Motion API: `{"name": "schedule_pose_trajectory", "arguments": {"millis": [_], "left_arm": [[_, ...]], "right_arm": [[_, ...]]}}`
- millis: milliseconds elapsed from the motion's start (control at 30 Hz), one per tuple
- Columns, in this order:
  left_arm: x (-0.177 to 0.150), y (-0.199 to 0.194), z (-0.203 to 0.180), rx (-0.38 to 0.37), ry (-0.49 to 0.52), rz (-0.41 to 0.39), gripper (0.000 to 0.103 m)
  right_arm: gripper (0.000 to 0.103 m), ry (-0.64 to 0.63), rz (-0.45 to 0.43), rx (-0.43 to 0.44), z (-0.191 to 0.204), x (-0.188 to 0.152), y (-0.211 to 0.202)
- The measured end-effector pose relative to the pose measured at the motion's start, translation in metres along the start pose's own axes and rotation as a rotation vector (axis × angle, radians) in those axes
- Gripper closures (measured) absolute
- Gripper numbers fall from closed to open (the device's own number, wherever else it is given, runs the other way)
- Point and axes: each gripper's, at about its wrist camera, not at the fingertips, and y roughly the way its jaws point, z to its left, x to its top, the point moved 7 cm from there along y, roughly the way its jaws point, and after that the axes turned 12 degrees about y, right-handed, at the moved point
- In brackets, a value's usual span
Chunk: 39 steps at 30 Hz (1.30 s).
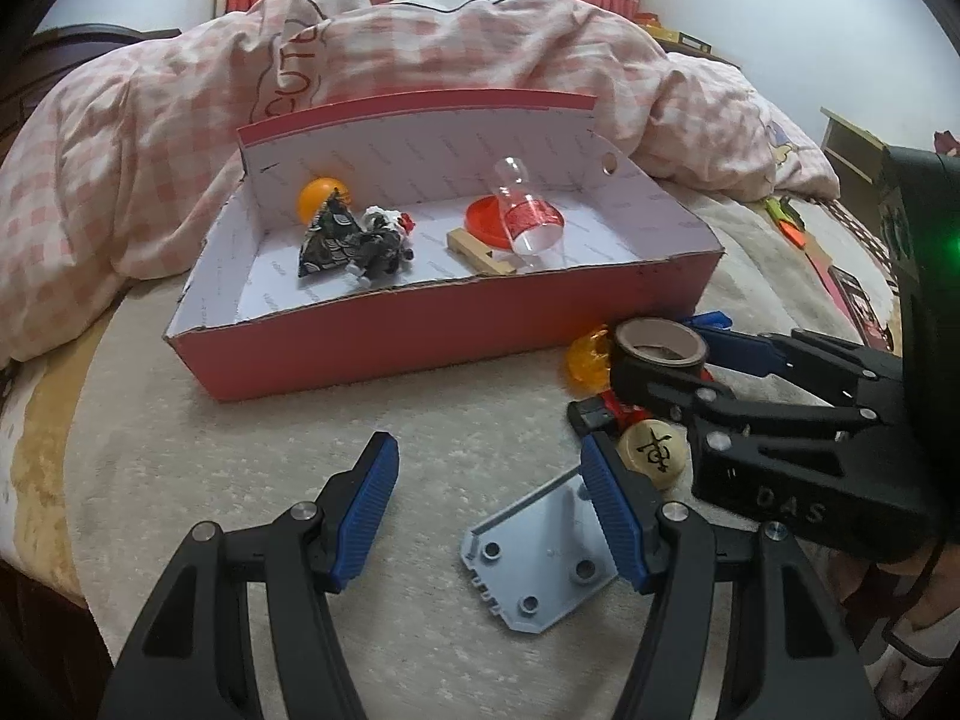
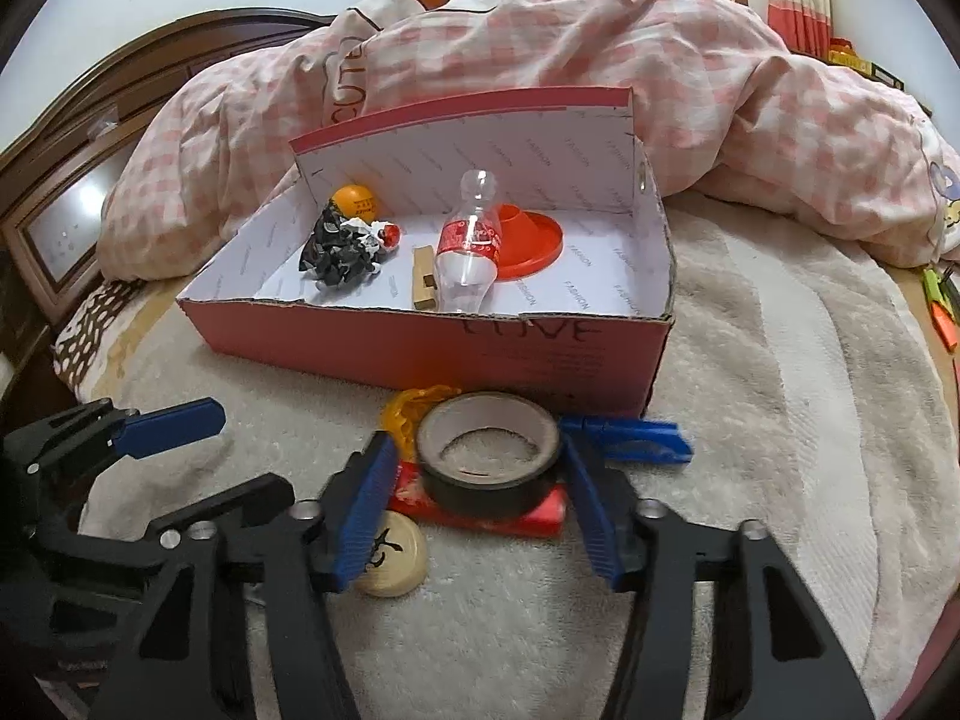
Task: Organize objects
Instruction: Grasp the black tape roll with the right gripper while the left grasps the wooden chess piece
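A red cardboard box (image 1: 420,324) (image 2: 540,354) lies open on the bed. It holds an orange ball (image 1: 321,195), a dark patterned pouch (image 1: 330,234), a clear plastic bottle (image 2: 471,252), an orange lid (image 2: 528,243) and a wooden block (image 2: 423,285). In front of the box, my right gripper (image 2: 480,480) straddles a black tape roll (image 2: 489,459) (image 1: 657,348) with its pads touching the roll's sides. The roll rests on a red packet (image 2: 540,516). My left gripper (image 1: 489,510) is open and empty above the blanket, its right finger over a grey plastic plate (image 1: 540,564).
A cream round chess piece (image 2: 390,552) (image 1: 651,450), an amber plastic piece (image 2: 408,414) and a blue clip (image 2: 636,438) lie around the roll. A pink checked quilt (image 2: 540,60) is heaped behind the box. Orange and green items (image 2: 939,306) lie at the far right.
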Motion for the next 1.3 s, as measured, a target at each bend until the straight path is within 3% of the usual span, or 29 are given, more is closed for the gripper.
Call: {"name": "schedule_pose_trajectory", "arguments": {"millis": [267, 633, 900, 1133, 1300], "left_arm": [[0.003, -0.008, -0.013, -0.037, 0.011, -0.019, 0.039], [0.010, 0.000, -0.056, -0.115, 0.098, -0.020, 0.039], [0.011, 0.019, -0.072, -0.071, 0.187, 0.016, 0.047], [0.013, 0.024, -0.073, -0.066, 0.198, 0.017, 0.072], [0.013, 0.022, -0.071, -0.068, 0.190, 0.012, 0.072]], "right_arm": [[0.053, -0.001, -0.042, 0.016, -0.001, 0.006, -0.021], [0.053, 0.007, -0.025, -0.043, -0.035, -0.012, -0.046], [0.053, 0.050, -0.032, -0.016, -0.047, -0.013, -0.050], [0.053, 0.052, -0.031, 0.008, -0.044, -0.015, -0.049], [0.053, 0.052, -0.028, 0.013, -0.040, -0.016, -0.048]]}}
